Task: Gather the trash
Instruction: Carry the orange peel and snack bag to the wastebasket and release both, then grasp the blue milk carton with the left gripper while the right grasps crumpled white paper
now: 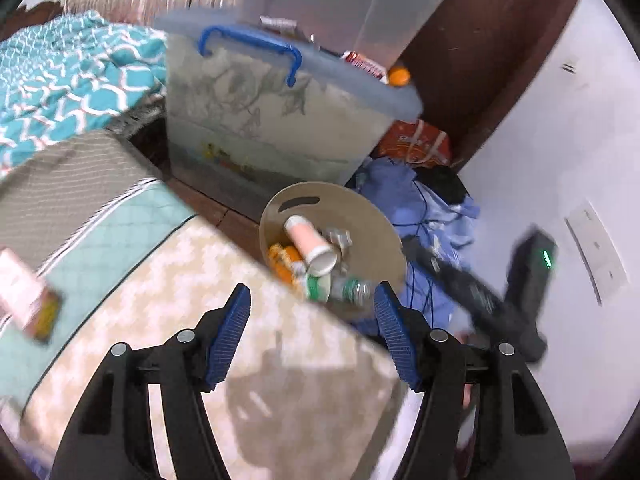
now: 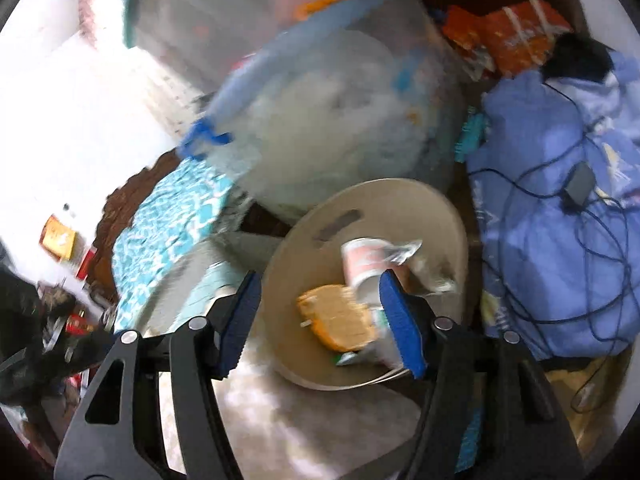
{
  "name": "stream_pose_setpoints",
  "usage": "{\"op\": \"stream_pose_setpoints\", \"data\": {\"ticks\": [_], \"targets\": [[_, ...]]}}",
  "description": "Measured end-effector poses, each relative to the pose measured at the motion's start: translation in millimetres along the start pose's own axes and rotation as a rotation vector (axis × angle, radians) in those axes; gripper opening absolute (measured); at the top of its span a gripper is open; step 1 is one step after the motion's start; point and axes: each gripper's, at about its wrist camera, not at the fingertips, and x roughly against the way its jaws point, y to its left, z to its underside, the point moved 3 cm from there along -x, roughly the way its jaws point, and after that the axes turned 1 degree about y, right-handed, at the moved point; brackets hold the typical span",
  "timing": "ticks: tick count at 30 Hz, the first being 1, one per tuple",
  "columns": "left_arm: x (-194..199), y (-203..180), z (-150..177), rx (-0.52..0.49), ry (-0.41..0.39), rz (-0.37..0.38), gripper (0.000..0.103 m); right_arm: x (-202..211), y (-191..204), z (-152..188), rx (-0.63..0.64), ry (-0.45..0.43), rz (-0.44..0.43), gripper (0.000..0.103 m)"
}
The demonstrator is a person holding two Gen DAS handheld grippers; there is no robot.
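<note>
1. Beige round plastic bin, holding a pink paper cup, sits just ahead of the left gripper, whose jaws gape wide, empty.
2. Right gripper, likewise spread and empty, hangs above the bin.

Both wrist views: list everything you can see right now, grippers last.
Bin: one, beige, on the floor beside the bed.
Cup: one, pink and white, lying in the bin.
Bottle: one, clear with green label, in the bin.
Storage box: one, translucent with blue handle, behind the bin.
Mattress: one, beige patterned, left of the bin.
Blanket: one, teal and white, on the bed.
Cloth: one, blue, right of the bin, cables over it.
Left gripper: open, empty.
Right gripper: open, empty.
</note>
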Motion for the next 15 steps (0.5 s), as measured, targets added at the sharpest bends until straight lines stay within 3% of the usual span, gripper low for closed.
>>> {"op": "stream_pose_setpoints", "data": {"ticks": [2, 5, 10, 14, 15], "targets": [[27, 11, 23, -0.003, -0.011, -0.008, 0.061, -6, 23, 10, 0.031, 0.041, -0.052, 0.056], [73, 46, 62, 0.046, -0.029, -0.046, 0.061, -25, 68, 39, 0.111, 0.14, -0.134, 0.044], [139, 132, 128, 0.266, -0.057, -0.134, 0.061, -69, 159, 122, 0.298, 0.352, -0.234, 0.04], [161, 182, 166, 0.452, -0.063, -0.147, 0.061, -92, 212, 176, 0.444, 0.448, -0.231, 0.04], [166, 190, 175, 0.486, -0.071, -0.147, 0.063, -95, 225, 193, 0.451, 0.5, -0.268, 0.04]]}}
